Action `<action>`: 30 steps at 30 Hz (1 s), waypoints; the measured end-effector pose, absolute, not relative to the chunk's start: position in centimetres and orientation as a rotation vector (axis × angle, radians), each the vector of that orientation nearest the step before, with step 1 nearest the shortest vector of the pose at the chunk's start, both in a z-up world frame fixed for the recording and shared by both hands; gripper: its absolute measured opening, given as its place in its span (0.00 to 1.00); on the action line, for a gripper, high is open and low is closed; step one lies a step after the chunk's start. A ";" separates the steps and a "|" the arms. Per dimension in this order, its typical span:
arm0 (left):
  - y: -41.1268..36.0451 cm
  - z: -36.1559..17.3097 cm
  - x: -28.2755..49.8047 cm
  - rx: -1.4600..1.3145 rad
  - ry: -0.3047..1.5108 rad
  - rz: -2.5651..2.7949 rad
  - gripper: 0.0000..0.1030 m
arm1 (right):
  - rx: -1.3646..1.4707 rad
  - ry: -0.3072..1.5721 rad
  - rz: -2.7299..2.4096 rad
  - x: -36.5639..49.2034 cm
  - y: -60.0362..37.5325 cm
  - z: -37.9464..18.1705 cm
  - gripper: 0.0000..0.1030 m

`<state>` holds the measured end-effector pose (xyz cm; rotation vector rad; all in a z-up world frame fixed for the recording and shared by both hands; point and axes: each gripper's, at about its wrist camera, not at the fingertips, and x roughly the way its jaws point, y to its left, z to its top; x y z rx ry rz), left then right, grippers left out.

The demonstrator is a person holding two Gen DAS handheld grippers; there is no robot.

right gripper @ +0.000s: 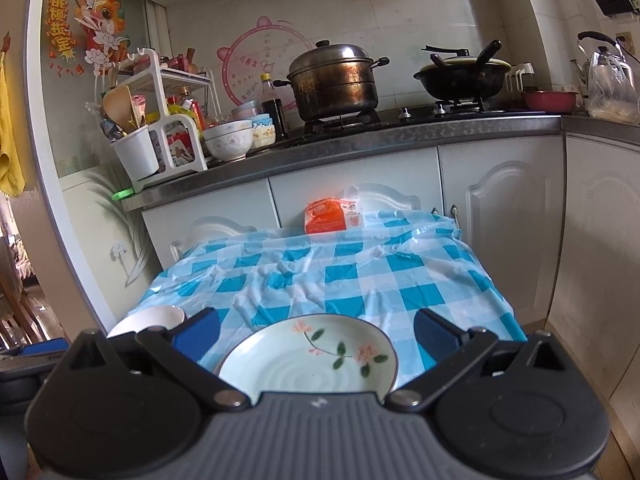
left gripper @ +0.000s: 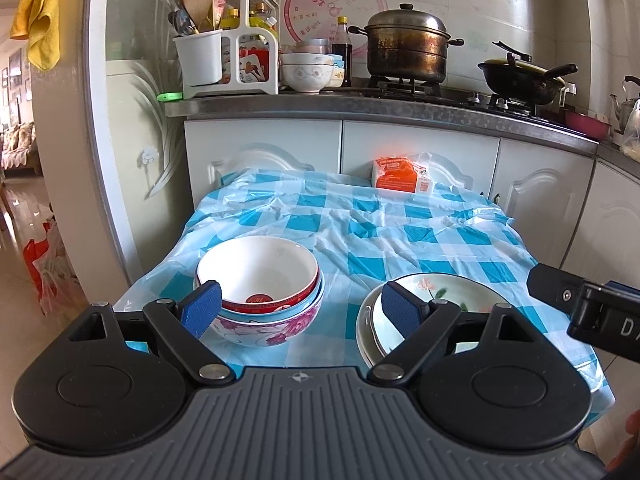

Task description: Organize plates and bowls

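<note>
A stack of bowls (left gripper: 260, 288) sits on the checked table at the left: a white bowl with a red band on top, a blue one under it, a pink-flowered one at the bottom. A stack of plates (left gripper: 436, 300) with a flower pattern on the top one sits at the right. My left gripper (left gripper: 302, 310) is open and empty, hovering between the two stacks. My right gripper (right gripper: 316, 330) is open and empty, its fingers either side of the flowered plate (right gripper: 312, 360) and above it. The white bowl's rim (right gripper: 148, 318) shows at the left.
A blue and white checked cloth (left gripper: 384, 224) covers the small table. An orange packet (left gripper: 402, 174) lies at its far edge against white cabinets. The counter behind holds a steamer pot (left gripper: 406, 46), a wok (left gripper: 520, 76), more bowls (left gripper: 308, 68) and a utensil rack (left gripper: 224, 40).
</note>
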<state>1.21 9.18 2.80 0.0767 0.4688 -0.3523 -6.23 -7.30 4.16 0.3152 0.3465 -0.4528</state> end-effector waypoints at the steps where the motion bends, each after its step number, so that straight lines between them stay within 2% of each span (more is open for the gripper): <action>1: 9.1 2.7 1.2 0.079 0.469 -0.352 1.00 | 0.314 0.348 -0.454 -6.3 -7.3 4.1 0.99; 30: 8.7 1.8 1.9 0.091 0.503 -0.334 1.00 | 0.300 0.354 -0.426 -6.2 -6.8 3.0 0.99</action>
